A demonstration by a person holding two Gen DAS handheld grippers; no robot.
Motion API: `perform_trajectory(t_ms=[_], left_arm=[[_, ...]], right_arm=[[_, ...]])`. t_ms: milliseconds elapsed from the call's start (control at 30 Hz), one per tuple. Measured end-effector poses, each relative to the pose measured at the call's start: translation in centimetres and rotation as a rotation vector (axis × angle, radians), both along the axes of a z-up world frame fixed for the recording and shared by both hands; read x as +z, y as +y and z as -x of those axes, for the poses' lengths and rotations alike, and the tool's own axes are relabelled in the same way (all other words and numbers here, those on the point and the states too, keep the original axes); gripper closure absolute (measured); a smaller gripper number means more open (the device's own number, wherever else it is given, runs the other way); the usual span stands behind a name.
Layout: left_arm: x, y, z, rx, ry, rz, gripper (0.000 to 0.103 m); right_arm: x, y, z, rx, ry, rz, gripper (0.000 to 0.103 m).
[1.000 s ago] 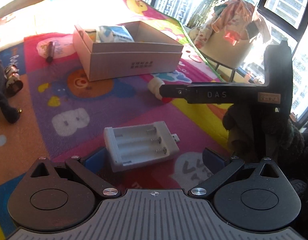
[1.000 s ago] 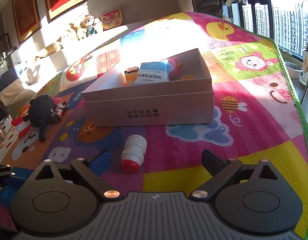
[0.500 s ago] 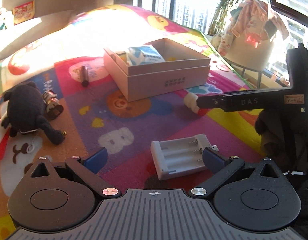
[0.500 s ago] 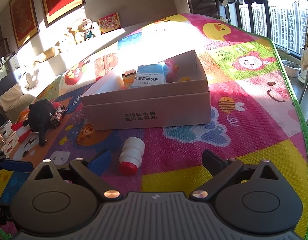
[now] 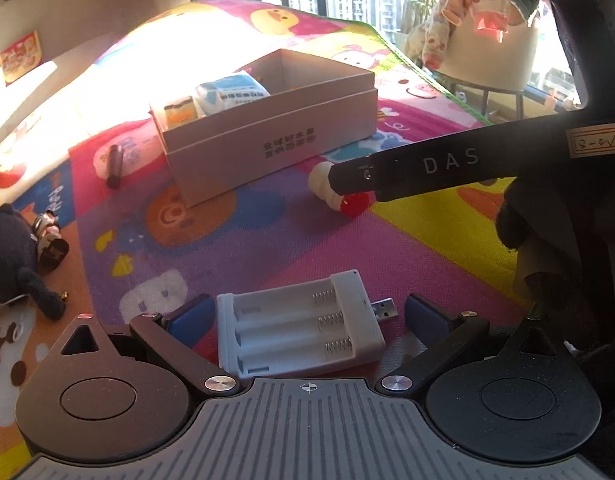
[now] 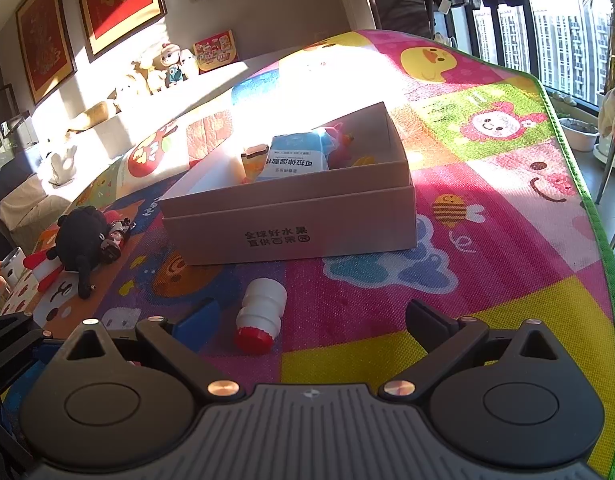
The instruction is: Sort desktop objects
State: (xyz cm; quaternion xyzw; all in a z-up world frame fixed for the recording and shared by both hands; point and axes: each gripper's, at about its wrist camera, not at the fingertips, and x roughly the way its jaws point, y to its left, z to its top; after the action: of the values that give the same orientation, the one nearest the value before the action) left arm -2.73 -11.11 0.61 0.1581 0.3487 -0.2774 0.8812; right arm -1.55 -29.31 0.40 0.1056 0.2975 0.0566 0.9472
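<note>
In the left wrist view, the left gripper (image 5: 307, 316) fills the bottom of the frame with its jaws spread wide. A white battery holder (image 5: 299, 326) lies on the play mat (image 5: 407, 240) between the blue fingertips (image 5: 191, 316); the left tip sits just beside its end, the right tip stands off from the USB plug, and neither visibly presses it. Its three empty slots face up.

Further up, at centre right, a small white bottle (image 5: 333, 190) with a red cap lies on its side, partly covered by the black bar of the right gripper marked "DAS", which reaches in from the right edge. At far left lie a black plush toy (image 5: 11, 256) and a small toy car (image 5: 49, 236) touching it. Beyond them a dark tube (image 5: 114, 164) lies on the mat, left of an open cardboard box (image 5: 275, 140) at upper centre. Inside the box are a blue packet (image 5: 231, 94) and a small orange-labelled item (image 5: 179, 110).

In the right wrist view, the right gripper (image 6: 313, 322) has its jaws spread and holding nothing. The bottle (image 6: 261, 316) lies between the fingertips, nearer the left one, cap toward the camera. The box (image 6: 291, 216) sits past it at mid-frame, with the plush toy (image 6: 83, 240) at left.
</note>
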Motion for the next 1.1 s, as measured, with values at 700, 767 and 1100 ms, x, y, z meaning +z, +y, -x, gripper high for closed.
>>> perform_trajectory(t_ms=[700,767,1100], left_arm=[[0.0,10.9,-2.6,0.347,-0.021,0.106,0.001],[0.0,11.3,-2.8,0.347,-0.013,0.134,0.001],[0.1,10.7,-2.7,0.259,-0.021,0.142,0.001]], right_arm=[[0.5,2.8,1.4,0.097,-0.003,0.112,0.004],[0.6,3.9,1.4,0.117,0.002,0.159,0.011],[0.4,5.6,-2.6,0.123,0.072,0.212,0.063]])
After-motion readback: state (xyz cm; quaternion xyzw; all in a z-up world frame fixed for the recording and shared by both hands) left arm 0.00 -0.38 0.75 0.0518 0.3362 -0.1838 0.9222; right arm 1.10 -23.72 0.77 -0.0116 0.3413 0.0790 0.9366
